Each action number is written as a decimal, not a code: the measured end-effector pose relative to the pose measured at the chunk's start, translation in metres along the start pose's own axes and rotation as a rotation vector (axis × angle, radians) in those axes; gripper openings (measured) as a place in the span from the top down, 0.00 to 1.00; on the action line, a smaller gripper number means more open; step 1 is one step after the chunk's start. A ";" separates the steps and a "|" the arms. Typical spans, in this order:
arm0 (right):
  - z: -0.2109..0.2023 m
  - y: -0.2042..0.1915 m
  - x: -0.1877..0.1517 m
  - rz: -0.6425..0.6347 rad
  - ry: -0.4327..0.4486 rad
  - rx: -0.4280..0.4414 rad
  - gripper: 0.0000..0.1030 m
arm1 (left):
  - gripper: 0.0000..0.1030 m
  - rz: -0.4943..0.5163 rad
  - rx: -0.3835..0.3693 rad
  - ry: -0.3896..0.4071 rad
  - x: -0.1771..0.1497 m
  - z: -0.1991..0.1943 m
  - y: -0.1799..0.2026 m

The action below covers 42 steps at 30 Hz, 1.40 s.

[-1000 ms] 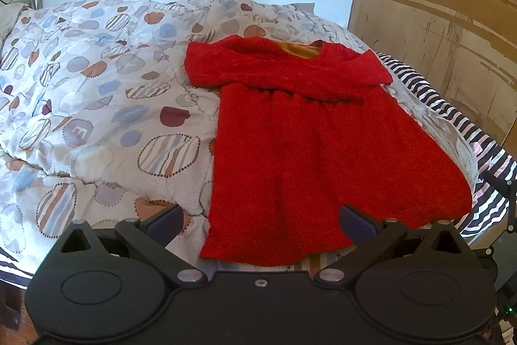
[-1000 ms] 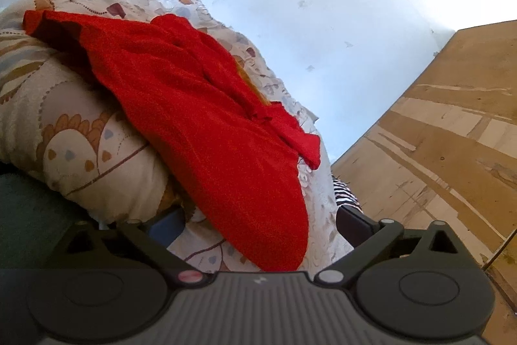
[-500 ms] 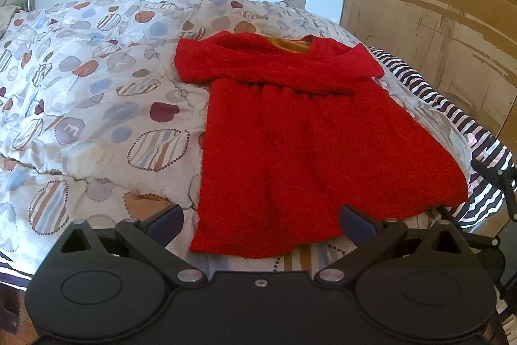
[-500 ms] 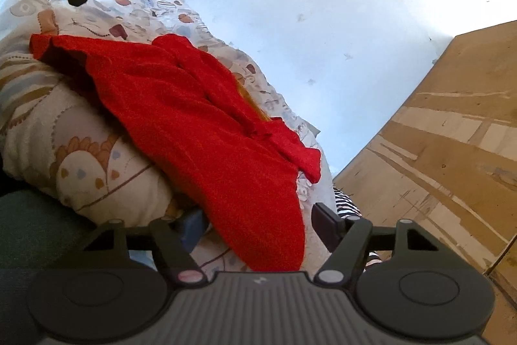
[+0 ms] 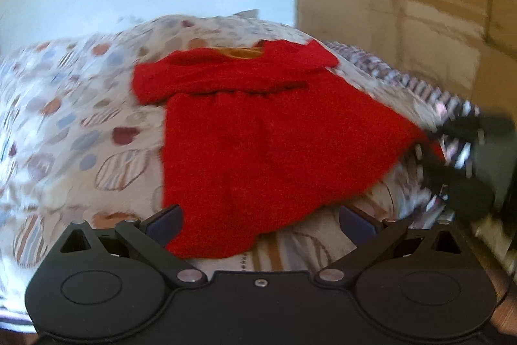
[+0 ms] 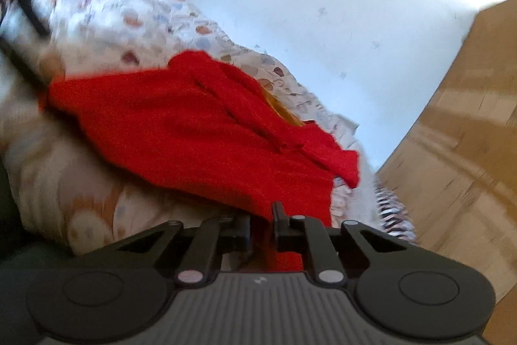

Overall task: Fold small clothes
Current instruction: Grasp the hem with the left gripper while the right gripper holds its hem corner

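Red dress spread flat on patterned duvet for folding, R gripper pinching hem corner betw. pressed fingers, presumably to lift it over; L gripper fingers spread wide, straddling near hem, gripping nothing.

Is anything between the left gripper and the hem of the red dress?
Nothing visible. The left gripper has open jaws straddling the near hem of the red dress, which lies on the patterned duvet. The right gripper is shut on the dress's other hem corner.
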State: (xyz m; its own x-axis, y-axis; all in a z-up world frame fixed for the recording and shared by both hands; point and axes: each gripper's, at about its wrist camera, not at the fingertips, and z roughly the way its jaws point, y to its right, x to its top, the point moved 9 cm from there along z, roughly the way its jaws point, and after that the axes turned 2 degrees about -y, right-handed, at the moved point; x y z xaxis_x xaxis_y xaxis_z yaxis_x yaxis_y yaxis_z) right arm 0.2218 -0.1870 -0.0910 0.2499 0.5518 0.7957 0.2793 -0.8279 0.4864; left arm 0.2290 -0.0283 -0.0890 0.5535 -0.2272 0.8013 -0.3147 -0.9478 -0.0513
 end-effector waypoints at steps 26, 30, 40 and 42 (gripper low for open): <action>0.026 0.081 0.076 0.415 0.000 0.282 0.91 | 0.08 0.201 0.147 -0.025 0.011 0.075 0.027; 0.022 0.082 0.077 0.425 0.011 0.268 0.91 | 0.21 0.115 0.156 -0.040 0.014 0.080 0.017; 0.000 0.078 0.044 0.445 -0.012 0.207 0.91 | 0.78 0.127 0.308 0.017 0.006 0.059 -0.035; -0.002 0.070 0.034 0.419 -0.030 0.190 0.91 | 0.93 0.152 0.315 0.034 0.006 0.052 -0.037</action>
State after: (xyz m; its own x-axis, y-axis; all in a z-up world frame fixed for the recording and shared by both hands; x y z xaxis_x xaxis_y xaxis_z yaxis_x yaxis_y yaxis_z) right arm 0.2477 -0.2263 -0.0293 0.4035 0.1781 0.8975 0.3125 -0.9487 0.0477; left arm 0.2843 -0.0058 -0.1140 0.4910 -0.3687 0.7893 -0.1351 -0.9273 -0.3491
